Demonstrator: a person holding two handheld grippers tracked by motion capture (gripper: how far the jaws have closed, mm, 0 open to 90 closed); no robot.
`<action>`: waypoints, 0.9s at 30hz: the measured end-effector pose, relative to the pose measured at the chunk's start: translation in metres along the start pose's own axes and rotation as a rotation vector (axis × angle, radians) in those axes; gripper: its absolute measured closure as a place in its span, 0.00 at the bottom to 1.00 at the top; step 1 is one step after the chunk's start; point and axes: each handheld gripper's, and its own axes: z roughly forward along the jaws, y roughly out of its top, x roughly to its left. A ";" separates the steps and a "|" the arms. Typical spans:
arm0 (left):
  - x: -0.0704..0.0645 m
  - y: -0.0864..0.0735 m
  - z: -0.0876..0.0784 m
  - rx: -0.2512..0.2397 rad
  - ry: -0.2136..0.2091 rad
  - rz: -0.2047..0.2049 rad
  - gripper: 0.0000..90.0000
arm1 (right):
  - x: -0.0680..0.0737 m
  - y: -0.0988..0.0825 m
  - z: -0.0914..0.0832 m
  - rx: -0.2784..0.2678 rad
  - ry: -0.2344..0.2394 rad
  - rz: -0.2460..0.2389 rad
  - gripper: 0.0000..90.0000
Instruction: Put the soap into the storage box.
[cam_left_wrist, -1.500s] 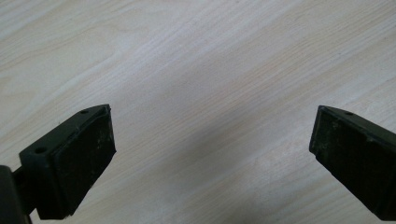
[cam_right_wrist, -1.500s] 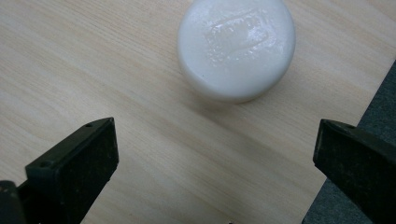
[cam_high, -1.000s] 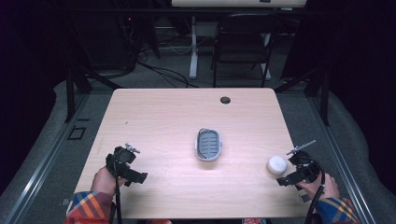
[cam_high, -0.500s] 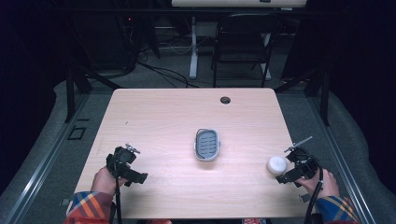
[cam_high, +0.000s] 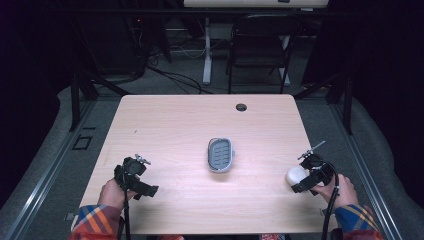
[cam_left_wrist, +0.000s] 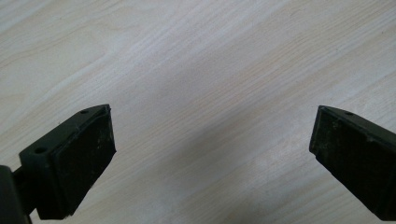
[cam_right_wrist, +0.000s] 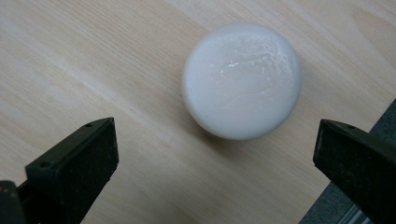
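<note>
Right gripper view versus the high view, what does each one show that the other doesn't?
The right gripper view alone gives a close look at the white soap bar: its glossy, faintly scuffed top, and the right tool with its jaws wide apart, the bar lying just beyond them, untouched.

The high view alone takes in the grey slotted soap dish mid-table, the left tool at the near left, the round hole near the far edge, and the chair behind.

Both show the soap bar on the wooden table, close to its right edge.
</note>
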 end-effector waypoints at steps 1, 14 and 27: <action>0.000 0.000 0.000 0.001 -0.001 0.000 0.00 | 0.000 0.002 0.001 0.006 0.001 0.001 0.00; 0.000 0.000 0.000 0.004 -0.001 0.002 0.00 | -0.006 0.026 0.007 0.089 -0.004 -0.056 0.00; 0.000 0.000 0.000 0.003 -0.003 0.004 0.00 | -0.008 0.038 0.022 0.076 -0.002 -0.011 0.00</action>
